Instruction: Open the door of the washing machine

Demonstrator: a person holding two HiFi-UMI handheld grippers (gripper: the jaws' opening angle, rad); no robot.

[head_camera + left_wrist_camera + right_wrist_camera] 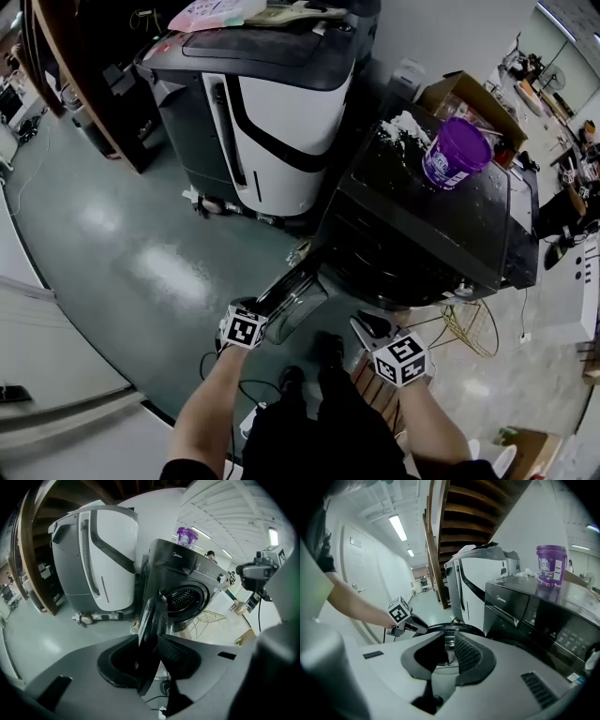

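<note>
Washing machine: glossy black boxy front-loader (pixel 394 239), white powder scattered on its flat top.
Door: round dark-rimmed door with bulging clear glass (pixel 152 620), swung out from the machine's front.
Left gripper (pixel 150 644): ribbed pads pinched on the door's thin rim.
Right gripper (pixel 447 644): jaws parted, nothing held, just beside the door.
Tub: purple plastic cylindrical tub (pixel 457 153), upright on the machine's top.

We see a black washing machine (pixel 422 216), its door (pixel 152 639) dark and glossy, a purple tub (pixel 456 155) on top, a white-and-grey appliance (pixel 281 122) to the left, a grey-green floor (pixel 141 253), and black-and-white square markers on the left gripper (pixel 265 302) and right gripper (pixel 366 325)
</note>
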